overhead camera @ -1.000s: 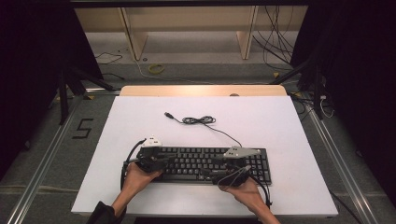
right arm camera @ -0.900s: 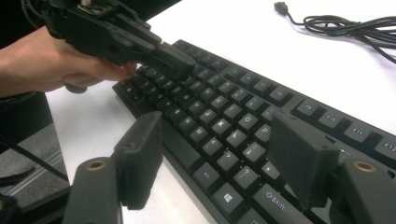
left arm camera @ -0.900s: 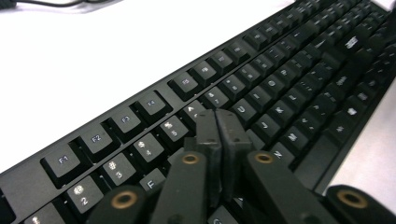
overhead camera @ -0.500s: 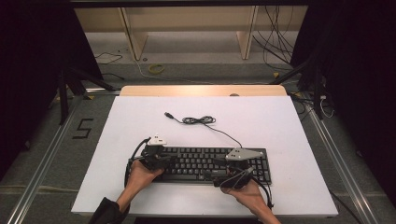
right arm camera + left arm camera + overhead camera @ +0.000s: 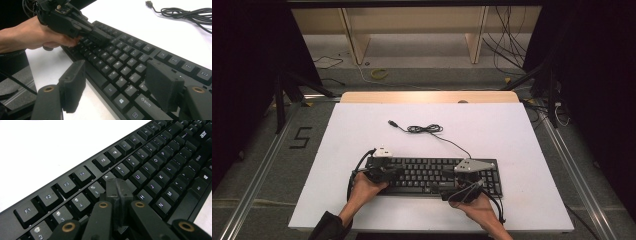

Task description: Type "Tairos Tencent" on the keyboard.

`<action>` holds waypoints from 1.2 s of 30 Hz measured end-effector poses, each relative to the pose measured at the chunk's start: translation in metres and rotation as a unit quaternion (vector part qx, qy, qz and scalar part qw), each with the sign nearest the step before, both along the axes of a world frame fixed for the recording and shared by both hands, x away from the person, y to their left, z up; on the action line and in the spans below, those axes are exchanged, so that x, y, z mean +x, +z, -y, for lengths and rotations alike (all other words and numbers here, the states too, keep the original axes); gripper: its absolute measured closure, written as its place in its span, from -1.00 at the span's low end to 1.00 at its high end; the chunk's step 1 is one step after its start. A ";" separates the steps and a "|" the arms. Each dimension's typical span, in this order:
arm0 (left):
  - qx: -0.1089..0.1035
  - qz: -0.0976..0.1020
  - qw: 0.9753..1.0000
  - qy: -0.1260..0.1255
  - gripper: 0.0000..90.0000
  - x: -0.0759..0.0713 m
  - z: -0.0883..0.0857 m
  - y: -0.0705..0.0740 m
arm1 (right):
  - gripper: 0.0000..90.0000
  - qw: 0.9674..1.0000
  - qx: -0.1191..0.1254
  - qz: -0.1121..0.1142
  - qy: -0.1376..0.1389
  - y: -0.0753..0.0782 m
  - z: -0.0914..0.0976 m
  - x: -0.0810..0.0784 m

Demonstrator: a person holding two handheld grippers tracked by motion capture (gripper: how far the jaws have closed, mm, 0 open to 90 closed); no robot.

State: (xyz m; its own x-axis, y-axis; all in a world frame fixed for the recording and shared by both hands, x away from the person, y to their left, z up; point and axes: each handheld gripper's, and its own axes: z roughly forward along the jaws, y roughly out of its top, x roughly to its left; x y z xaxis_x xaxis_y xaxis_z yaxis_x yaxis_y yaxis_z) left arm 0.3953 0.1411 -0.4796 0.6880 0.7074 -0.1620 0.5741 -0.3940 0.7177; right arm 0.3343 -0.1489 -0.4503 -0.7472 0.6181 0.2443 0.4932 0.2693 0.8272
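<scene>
A black Acer keyboard (image 5: 432, 176) lies near the front edge of the white tabletop (image 5: 512, 130), its long side running across it. Its cable (image 5: 427, 129) trails away toward the far side, bunched in a loose coil, with the USB plug (image 5: 392, 122) lying free on the tabletop.

The left claw (image 5: 117, 191) is squeezed fully together, pad against pad, with nothing between them. In the left gripper view its joined tips sit over the number row, about where the 5 and 6 keys meet the letters below (whether they actually press a key cannot be told). In the high view the left hand (image 5: 364, 187) reaches over the keyboard's left end.

The right claw (image 5: 120, 85) stands wide. One pad hangs off the keyboard's front edge over bare tabletop, the other over the keys near the right Shift, so the keyboard's front edge lies between them; the pads do not grip it. The right hand (image 5: 479, 207) is at the keyboard's right front corner. The right gripper view also takes in the left hand and its claw over the keys farther off.
</scene>
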 end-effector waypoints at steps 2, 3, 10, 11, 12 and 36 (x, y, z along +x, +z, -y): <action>0.001 0.001 1.000 0.000 0.99 0.000 0.000 0.000 | -0.25 1.000 0.000 0.000 -0.002 0.000 0.001 0.000; 0.002 0.001 1.000 0.002 0.98 0.000 0.001 0.001 | -0.25 1.000 0.000 0.002 -0.001 0.001 0.001 0.000; -0.008 0.001 1.000 0.008 0.82 -0.002 -0.002 0.007 | -0.25 1.000 0.002 0.002 -0.007 0.001 0.004 0.000; -0.012 0.002 1.000 0.007 0.78 -0.002 -0.003 0.008 | -0.25 1.000 0.002 0.003 -0.008 0.000 0.005 0.001; -0.015 0.001 1.000 0.007 0.74 -0.002 -0.004 0.009 | -0.25 1.000 0.002 0.003 -0.008 0.000 0.005 0.001; -0.122 0.026 0.992 -0.031 -0.26 -0.020 -0.021 0.028 | -0.25 0.999 0.016 0.020 -0.027 0.004 0.028 -0.004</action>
